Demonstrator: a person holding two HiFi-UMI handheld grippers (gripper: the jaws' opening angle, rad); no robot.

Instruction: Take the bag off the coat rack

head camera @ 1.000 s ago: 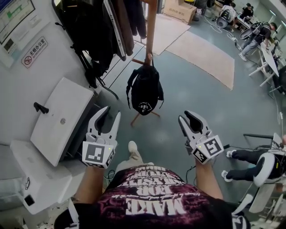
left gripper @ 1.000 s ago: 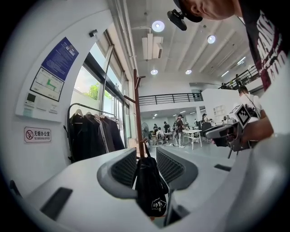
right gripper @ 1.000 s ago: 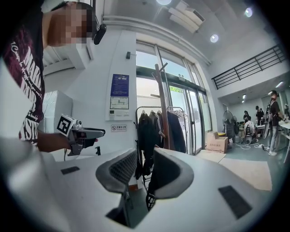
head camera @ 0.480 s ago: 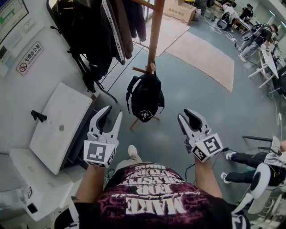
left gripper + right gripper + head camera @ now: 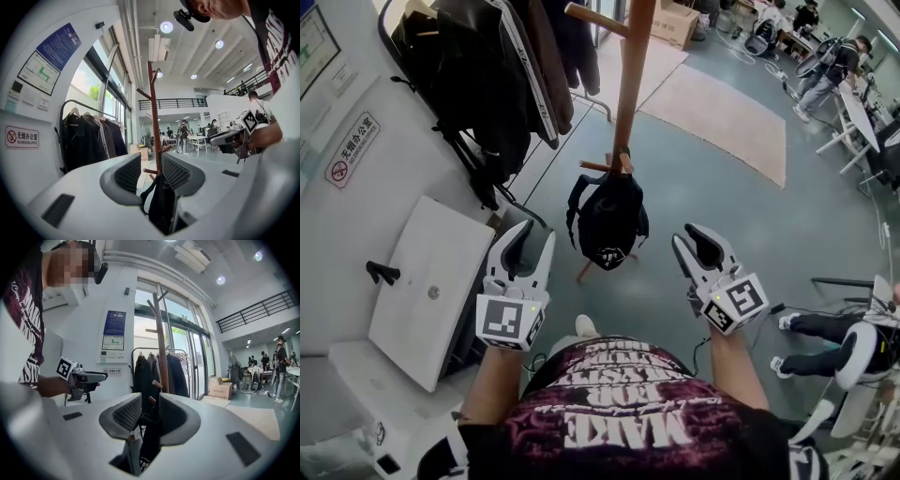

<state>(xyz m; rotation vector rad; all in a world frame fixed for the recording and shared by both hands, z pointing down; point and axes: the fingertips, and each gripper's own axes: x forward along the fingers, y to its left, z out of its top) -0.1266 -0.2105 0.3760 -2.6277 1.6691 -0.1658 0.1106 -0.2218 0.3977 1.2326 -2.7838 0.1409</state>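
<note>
One black bag (image 5: 609,220) hangs from a low peg of the coat rack (image 5: 630,84). The left gripper (image 5: 531,236) and right gripper (image 5: 691,239) are held short of the coat rack, one on each side, jaws apart and holding nothing.

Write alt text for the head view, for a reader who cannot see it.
A black backpack hangs from a low peg of a wooden coat rack. Nearer the viewer, the left gripper and right gripper are both open and empty.

A black backpack (image 5: 607,220) hangs upright from a low peg on the wooden coat rack (image 5: 632,84).
</note>
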